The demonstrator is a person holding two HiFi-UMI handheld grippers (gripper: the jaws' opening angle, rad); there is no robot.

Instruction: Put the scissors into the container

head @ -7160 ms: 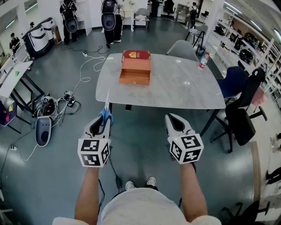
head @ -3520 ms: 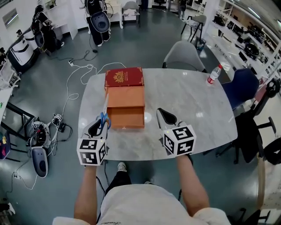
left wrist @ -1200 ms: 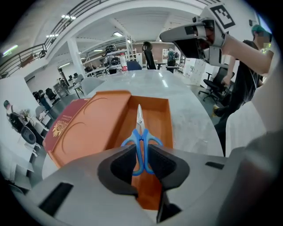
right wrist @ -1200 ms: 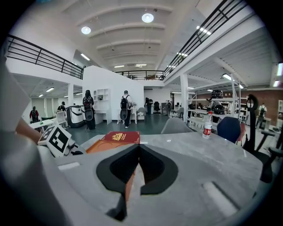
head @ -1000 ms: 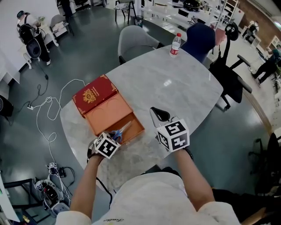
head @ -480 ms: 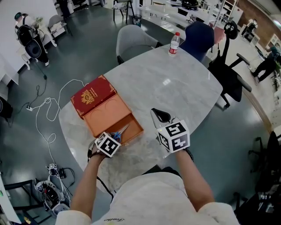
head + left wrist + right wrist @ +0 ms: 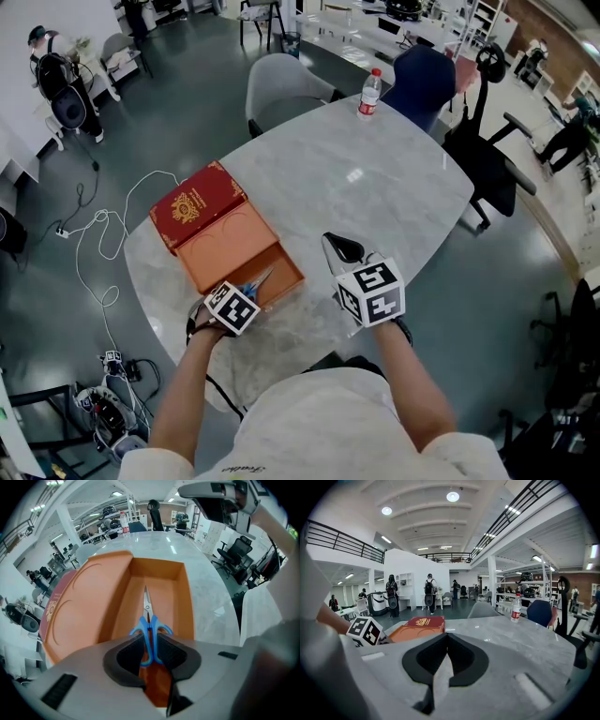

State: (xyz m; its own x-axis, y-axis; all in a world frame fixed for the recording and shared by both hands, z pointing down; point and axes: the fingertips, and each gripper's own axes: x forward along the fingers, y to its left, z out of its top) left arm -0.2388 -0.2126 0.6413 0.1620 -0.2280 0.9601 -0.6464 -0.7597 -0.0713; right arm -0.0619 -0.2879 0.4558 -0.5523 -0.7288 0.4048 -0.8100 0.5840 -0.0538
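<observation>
- Head view: the left gripper [image 7: 246, 287] is down at the near-left edge of the worktop [image 7: 375, 178], with its nose over the open near end of the orange container [image 7: 225, 242].
- Its marker cube [image 7: 232, 307] covers most of the jaws. Only a flash of blue handle and a thin blade of the scissors [image 7: 258, 277] peek out past it, over the open compartment.
- The container's red cover [image 7: 197, 204] lies at its far end, toward the worktop's left edge.
- The right gripper [image 7: 341, 247] hovers over the near edge, well apart from the container. From up here its jaws read as a single dark tip.
- At the far edge a bottle [image 7: 371, 92] stands upright and a grey chair [image 7: 281, 84] sits just behind. Cables [image 7: 98, 246] trail over the floor beyond the left edge.
- Left gripper view: here's the clear look. The jaws pinch the blue handles from both sides, and the closed blades run down the middle of the compartment toward its far wall.
- The rear of the handle loops is buried between the pads, and the gripper's body hides the compartment's near wall. Whether the blade tips rest on the compartment floor or hang above it, I cannot tell.
- Right gripper view: the pads are pressed together at the tips with nothing between them. The camera looks flat across the worktop.
- The red cover and a strip of orange show at the left, with the marker cube beside them. The scissors are hidden from this angle.
- People stand in the background, too small to make out.
</observation>
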